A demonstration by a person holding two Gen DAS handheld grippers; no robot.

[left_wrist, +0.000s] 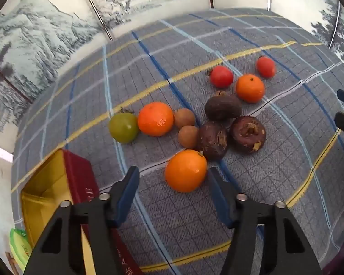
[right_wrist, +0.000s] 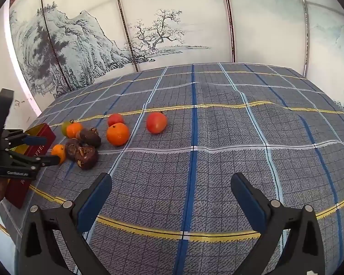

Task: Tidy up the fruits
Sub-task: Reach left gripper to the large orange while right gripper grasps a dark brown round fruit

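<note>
Orange mandarin [left_wrist: 185, 170] (stem up-right) between left gripper [left_wrist: 173, 178] fingers.

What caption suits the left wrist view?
Open left gripper approaching nearest orange among fruits on plaid tablecloth.

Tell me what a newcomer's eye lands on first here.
The heap of bright fruit on the checked tablecloth: an orange lies just ahead of the open left gripper, with dark brown fruits behind it. A red box with a yellow lining stands open at the left.
</note>
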